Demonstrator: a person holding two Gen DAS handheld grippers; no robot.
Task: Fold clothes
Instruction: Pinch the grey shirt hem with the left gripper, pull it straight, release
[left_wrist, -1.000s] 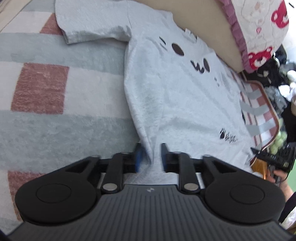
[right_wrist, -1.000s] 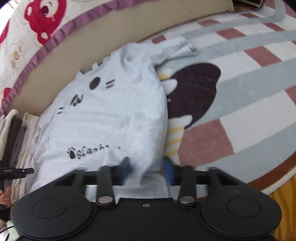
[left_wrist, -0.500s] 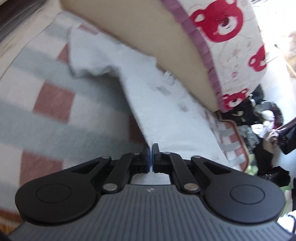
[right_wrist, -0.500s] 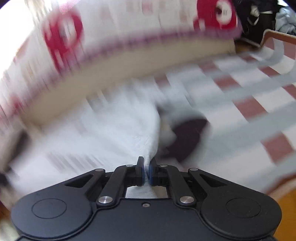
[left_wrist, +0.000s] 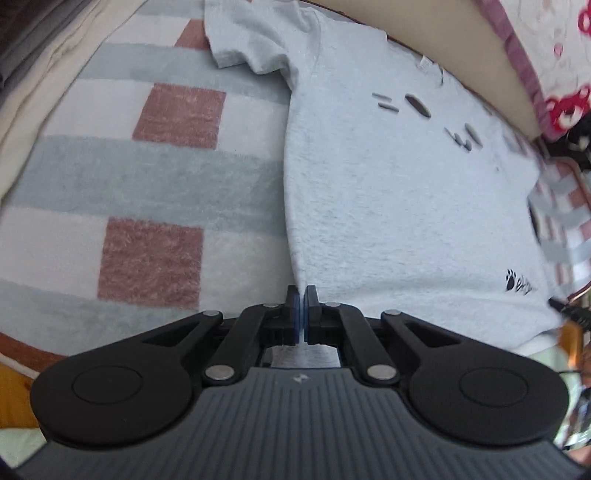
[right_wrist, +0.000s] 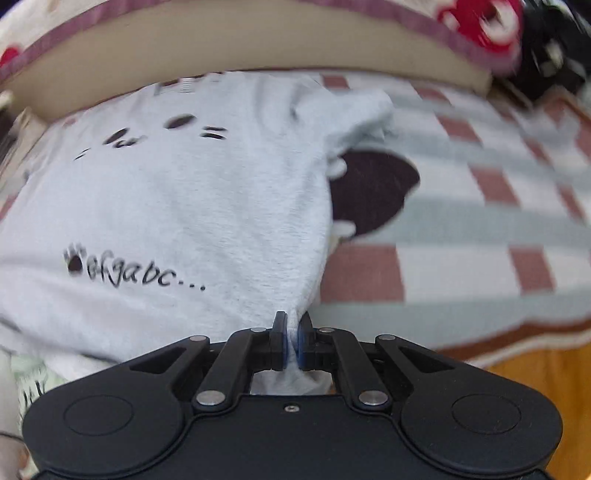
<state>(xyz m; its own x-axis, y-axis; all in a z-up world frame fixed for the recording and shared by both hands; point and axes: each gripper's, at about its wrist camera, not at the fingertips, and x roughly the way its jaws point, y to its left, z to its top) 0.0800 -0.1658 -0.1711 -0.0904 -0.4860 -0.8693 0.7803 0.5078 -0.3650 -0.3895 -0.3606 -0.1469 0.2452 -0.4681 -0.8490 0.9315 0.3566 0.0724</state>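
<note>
Left wrist view: we note left gripper (left_wrist: 303, 312), open a second ago, now clamped on shirt (left_wrist: 399, 192) hem corner. Right gripper (right_wrist: 291, 341) likewise pinching opposite corner. Shirt flat on rug (left_wrist: 155, 177); we judge fold ready.

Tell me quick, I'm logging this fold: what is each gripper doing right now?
Left gripper: shut on the hem corner of the grey T-shirt.
Right gripper: shut on the T-shirt's other hem corner.

Blurred edges and hidden cloth

The T-shirt (right_wrist: 192, 206) hem vanishes behind the right gripper (right_wrist: 291, 332) body; dark clutter (right_wrist: 554, 48) at upper right is smeared unreadable; bedspread (left_wrist: 546, 55) bears are cropped at the upper right.
</note>
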